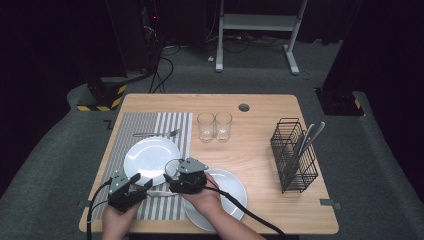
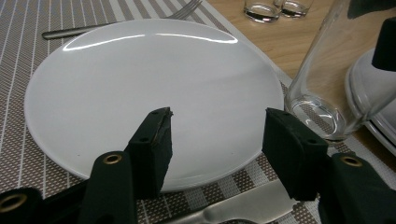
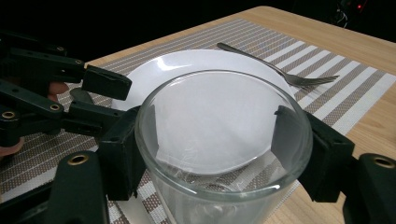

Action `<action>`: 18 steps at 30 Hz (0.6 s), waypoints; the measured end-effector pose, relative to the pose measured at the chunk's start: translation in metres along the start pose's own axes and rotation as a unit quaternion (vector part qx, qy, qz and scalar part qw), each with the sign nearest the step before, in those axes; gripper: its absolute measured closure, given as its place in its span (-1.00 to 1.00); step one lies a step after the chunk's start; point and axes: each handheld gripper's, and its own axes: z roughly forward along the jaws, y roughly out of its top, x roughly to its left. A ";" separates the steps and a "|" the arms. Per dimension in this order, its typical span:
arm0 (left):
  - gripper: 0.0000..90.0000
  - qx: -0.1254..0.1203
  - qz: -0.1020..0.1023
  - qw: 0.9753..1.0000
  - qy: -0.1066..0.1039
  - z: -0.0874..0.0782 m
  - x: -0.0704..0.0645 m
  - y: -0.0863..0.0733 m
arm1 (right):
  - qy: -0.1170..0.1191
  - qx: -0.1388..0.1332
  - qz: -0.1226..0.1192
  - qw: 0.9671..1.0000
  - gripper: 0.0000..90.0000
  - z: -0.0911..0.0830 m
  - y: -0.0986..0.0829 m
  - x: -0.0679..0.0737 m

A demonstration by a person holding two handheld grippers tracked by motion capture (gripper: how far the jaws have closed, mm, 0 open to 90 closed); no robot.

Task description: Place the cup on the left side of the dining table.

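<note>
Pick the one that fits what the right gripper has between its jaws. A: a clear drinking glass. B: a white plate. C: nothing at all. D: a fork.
A: in the right gripper view the right gripper has its two black jaws pressed against opposite sides of the clear drinking glass, while the fork lies apart on the striped placemat beyond the white plate.

No readable text, labels, brands or numbers on anything in view.
</note>
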 end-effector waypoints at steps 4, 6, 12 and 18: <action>-0.06 -0.001 0.000 1.000 0.000 0.000 -0.001 0.000 | 0.003 -0.005 0.006 1.000 -0.45 0.000 0.001 -0.001; -0.06 0.000 0.001 1.000 0.000 0.000 0.000 0.000 | 0.006 -0.007 0.009 1.000 -0.48 -0.001 0.002 -0.001; -0.06 -0.001 0.001 1.000 0.000 0.000 -0.001 0.000 | 0.002 -0.017 0.005 1.000 -0.51 -0.005 0.006 0.000; -0.05 -0.001 0.001 1.000 0.001 0.000 -0.001 0.000 | 0.001 -0.025 0.008 1.000 -0.48 -0.011 0.010 -0.001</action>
